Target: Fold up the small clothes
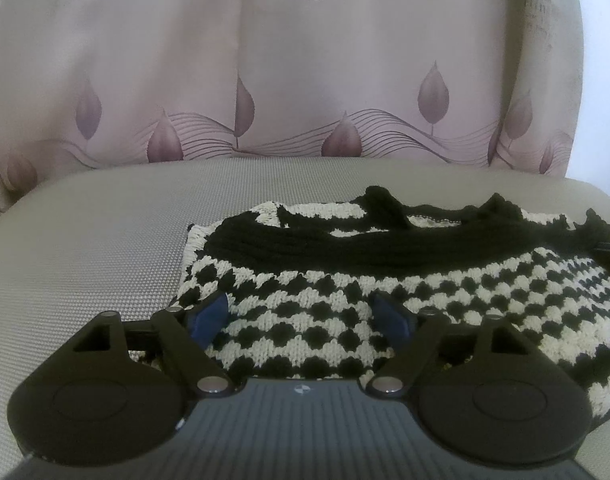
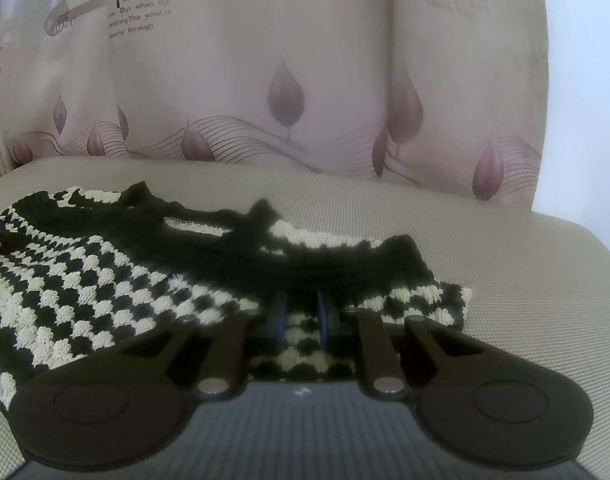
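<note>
A small black-and-cream checkered knit garment [image 1: 385,280] with black ribbed trim lies on the grey woven table [image 1: 85,248]. My left gripper [image 1: 303,314] is open, its blue pads [image 1: 209,316] spread over the garment's near left edge, which lies between them. In the right wrist view the same garment [image 2: 85,280] fills the left and centre. My right gripper [image 2: 301,318] has its blue pads [image 2: 279,316] close together with a fold of the near right edge of the knit between them.
A pink curtain [image 1: 305,80] with leaf prints and printed text hangs right behind the table's far edge. Bare grey table surface [image 2: 525,272] lies to the right of the garment, and more lies to its left in the left wrist view.
</note>
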`<state>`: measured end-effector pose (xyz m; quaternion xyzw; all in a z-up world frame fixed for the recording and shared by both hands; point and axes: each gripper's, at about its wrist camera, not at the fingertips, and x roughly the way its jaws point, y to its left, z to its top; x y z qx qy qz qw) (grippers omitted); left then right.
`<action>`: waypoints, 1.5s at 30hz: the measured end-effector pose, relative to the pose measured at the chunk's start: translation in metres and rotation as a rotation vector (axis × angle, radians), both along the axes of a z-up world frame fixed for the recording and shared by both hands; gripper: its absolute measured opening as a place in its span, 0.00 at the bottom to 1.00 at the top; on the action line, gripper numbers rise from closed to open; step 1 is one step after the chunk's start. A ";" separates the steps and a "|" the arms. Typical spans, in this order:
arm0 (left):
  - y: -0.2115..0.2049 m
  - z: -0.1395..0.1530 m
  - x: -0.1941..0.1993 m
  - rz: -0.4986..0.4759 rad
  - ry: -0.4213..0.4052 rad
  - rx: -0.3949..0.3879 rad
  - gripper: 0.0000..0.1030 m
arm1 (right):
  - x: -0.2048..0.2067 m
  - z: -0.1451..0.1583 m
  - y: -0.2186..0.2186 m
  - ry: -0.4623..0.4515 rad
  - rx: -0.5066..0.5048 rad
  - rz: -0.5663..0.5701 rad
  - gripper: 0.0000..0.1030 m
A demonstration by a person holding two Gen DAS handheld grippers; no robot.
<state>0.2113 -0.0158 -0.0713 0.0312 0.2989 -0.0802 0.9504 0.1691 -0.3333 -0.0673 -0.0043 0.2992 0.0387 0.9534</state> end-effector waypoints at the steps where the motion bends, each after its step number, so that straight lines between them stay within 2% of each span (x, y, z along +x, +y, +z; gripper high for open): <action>1: 0.000 0.000 0.000 0.001 -0.001 0.001 0.78 | 0.000 0.000 0.000 0.000 0.002 0.000 0.15; 17: -0.003 -0.001 -0.001 0.013 -0.008 0.030 0.83 | 0.000 0.000 -0.005 0.003 0.045 -0.003 0.15; 23: 0.000 0.003 -0.002 0.004 -0.009 0.017 0.84 | 0.000 -0.001 -0.006 0.004 0.059 -0.003 0.16; 25: 0.011 0.011 0.000 -0.018 0.015 -0.026 0.83 | 0.000 -0.001 -0.006 0.004 0.058 -0.003 0.16; 28: 0.040 0.030 0.005 -0.064 0.043 -0.150 0.82 | 0.000 0.000 -0.007 0.004 0.060 -0.002 0.16; 31: 0.068 0.043 0.022 -0.074 0.067 -0.170 0.78 | 0.000 0.000 -0.008 0.004 0.069 -0.002 0.16; 35: 0.095 0.030 0.059 -0.163 0.224 -0.228 0.78 | -0.001 0.001 -0.008 0.002 0.076 -0.001 0.17; 38: 0.103 0.010 0.076 -0.169 0.316 -0.243 0.75 | -0.001 0.001 -0.008 0.002 0.074 -0.001 0.18; 41: 0.104 0.006 0.076 -0.216 0.305 -0.264 0.74 | -0.001 0.001 -0.007 0.001 0.069 -0.001 0.18; 42: 0.102 0.005 0.076 -0.233 0.303 -0.266 0.73 | -0.001 0.001 -0.007 0.001 0.067 -0.001 0.18; 44: 0.099 0.002 0.073 -0.259 0.285 -0.272 0.56 | -0.001 0.001 -0.006 0.001 0.060 -0.001 0.19; 45: 0.098 0.001 0.074 -0.288 0.293 -0.293 0.39 | -0.001 0.001 -0.006 0.000 0.057 -0.001 0.19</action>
